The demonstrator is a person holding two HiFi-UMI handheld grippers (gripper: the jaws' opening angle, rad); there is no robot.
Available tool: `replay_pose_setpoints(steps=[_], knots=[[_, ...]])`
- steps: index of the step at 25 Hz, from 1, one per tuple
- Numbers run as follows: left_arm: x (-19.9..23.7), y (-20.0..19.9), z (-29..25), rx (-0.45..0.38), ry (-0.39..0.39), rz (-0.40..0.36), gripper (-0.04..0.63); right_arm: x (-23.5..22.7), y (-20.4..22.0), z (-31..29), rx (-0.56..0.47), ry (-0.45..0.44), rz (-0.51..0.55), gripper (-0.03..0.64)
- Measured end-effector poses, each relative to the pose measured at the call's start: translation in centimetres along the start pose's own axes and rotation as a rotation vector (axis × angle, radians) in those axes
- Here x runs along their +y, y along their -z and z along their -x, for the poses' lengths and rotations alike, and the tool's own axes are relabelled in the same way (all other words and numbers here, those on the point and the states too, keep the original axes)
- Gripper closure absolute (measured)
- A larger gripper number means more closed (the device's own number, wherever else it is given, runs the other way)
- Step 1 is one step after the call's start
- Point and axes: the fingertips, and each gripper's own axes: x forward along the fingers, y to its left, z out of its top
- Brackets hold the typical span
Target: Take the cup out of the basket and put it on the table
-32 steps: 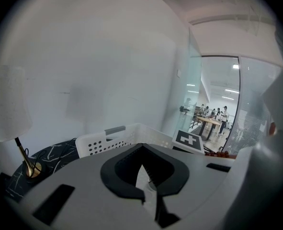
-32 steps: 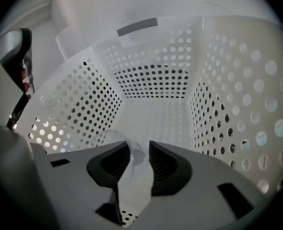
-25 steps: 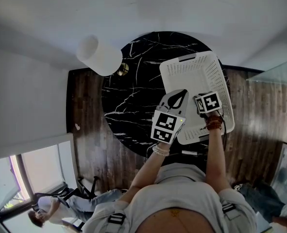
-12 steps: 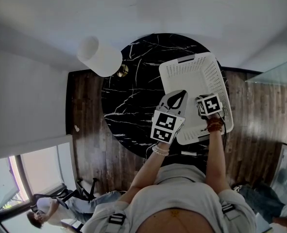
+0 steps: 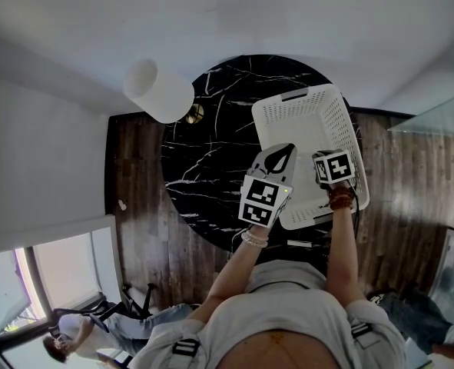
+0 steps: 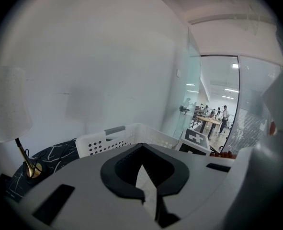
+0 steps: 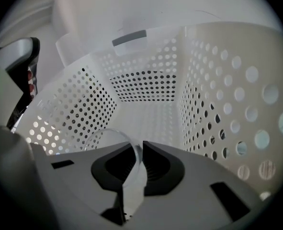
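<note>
White perforated plastic forms a basket [image 5: 303, 102] standing on a round black marble table [image 5: 203, 160], and inside the basket is a clear cup [image 7: 105, 140]. The right gripper [image 7: 137, 152] reaches down into the basket; its jaws have just been closing and now pinch the cup's thin wall between them. The left gripper [image 6: 141, 150] hovers beside the basket, jaws together and empty.

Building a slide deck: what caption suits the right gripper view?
Right gripper, jaws just closing, pinches the wall of a clear plastic cup inside a white perforated plastic basket.
</note>
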Motion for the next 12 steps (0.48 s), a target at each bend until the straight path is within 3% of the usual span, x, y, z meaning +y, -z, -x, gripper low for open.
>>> replay_pose_setpoints(steps=[12], knots=[[0.00,-0.01,-0.03,-0.004,-0.009,-0.018,0.589,-0.50,-0.65,0.69,-0.033,0.015,-0.016,0.572]])
